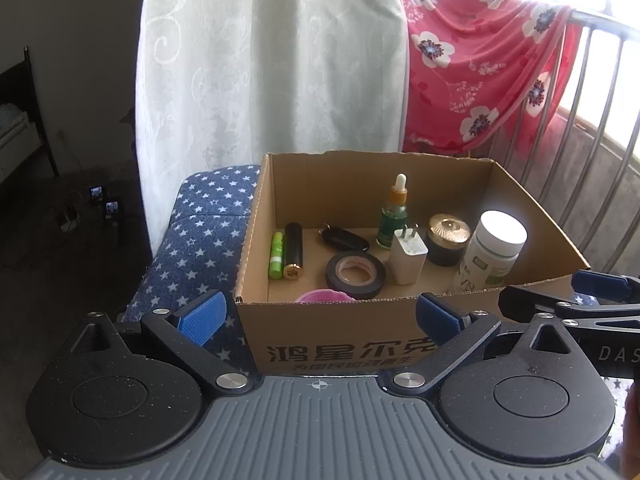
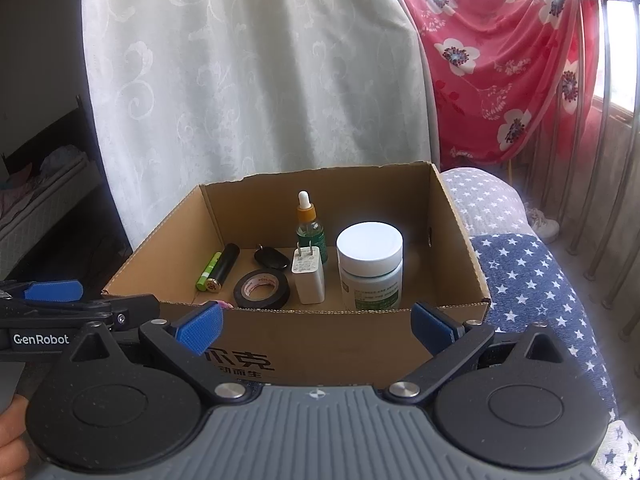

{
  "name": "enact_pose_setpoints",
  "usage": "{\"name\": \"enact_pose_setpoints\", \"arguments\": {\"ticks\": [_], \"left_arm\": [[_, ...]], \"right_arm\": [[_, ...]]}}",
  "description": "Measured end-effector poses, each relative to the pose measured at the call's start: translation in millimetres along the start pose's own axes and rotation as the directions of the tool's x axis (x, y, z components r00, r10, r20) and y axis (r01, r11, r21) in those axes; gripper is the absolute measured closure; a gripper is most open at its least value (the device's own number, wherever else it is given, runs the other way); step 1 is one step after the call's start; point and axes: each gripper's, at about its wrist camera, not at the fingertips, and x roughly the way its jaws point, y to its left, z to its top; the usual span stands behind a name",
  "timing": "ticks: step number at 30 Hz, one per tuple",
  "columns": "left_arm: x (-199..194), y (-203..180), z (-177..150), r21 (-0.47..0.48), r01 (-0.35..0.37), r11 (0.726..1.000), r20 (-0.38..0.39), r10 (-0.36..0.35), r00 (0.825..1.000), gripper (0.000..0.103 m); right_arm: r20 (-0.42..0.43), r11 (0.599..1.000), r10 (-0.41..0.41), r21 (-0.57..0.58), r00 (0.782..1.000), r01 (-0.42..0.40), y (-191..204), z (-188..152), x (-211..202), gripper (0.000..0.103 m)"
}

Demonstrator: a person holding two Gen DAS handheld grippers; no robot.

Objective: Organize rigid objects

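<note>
A cardboard box (image 1: 328, 344) stands on a star-patterned cushion and also shows in the right wrist view (image 2: 320, 344). Inside it are a green tube (image 1: 276, 255), a black tube (image 1: 293, 251), a black key fob (image 1: 345, 239), a roll of black tape (image 1: 355, 274), a white charger (image 1: 408, 256), a dropper bottle (image 1: 394, 216), a gold-lidded jar (image 1: 447, 239), a white-lidded bottle (image 1: 494, 252) and a pink item (image 1: 325, 296). My left gripper (image 1: 320, 312) and right gripper (image 2: 318, 326) are both open and empty, in front of the box's near wall.
A white curtain (image 1: 272, 60) hangs behind the box. A red flowered cloth (image 1: 480, 64) drapes over a metal railing (image 1: 592, 120) at the right. The cushion (image 2: 536, 280) extends right of the box. Dark floor with small devices (image 1: 104, 200) lies left.
</note>
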Motion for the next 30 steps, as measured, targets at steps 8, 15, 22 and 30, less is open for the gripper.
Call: {"name": "enact_pose_setpoints", "arguments": {"ticks": [8,15,22,30], "left_arm": [[1.0,-0.2,-0.2,-0.002,0.003,1.0,-0.004,-0.003,1.0,0.001],[0.6,-1.8,-0.2,0.004,-0.001,1.0,-0.004,0.001,1.0,0.001],[0.9,-1.4,-0.2,0.006,-0.001,1.0,-0.002,0.001,1.0,0.002],[1.7,-0.6,0.0,0.008,-0.002,1.0,-0.003,0.002,1.0,0.002]], "right_arm": [[-0.003,1.0,-0.005,-0.01,1.0,0.005,1.1,1.3,0.3,0.001],[-0.004,1.0,-0.011,-0.017,1.0,0.011,1.6,1.0,0.2,0.001],[-0.003,1.0,-0.014,-0.021,1.0,0.013,1.3,0.7,0.0,0.001],[-0.004,1.0,-0.015,-0.024,1.0,0.015,1.7,0.4,-1.2,0.001]]}}
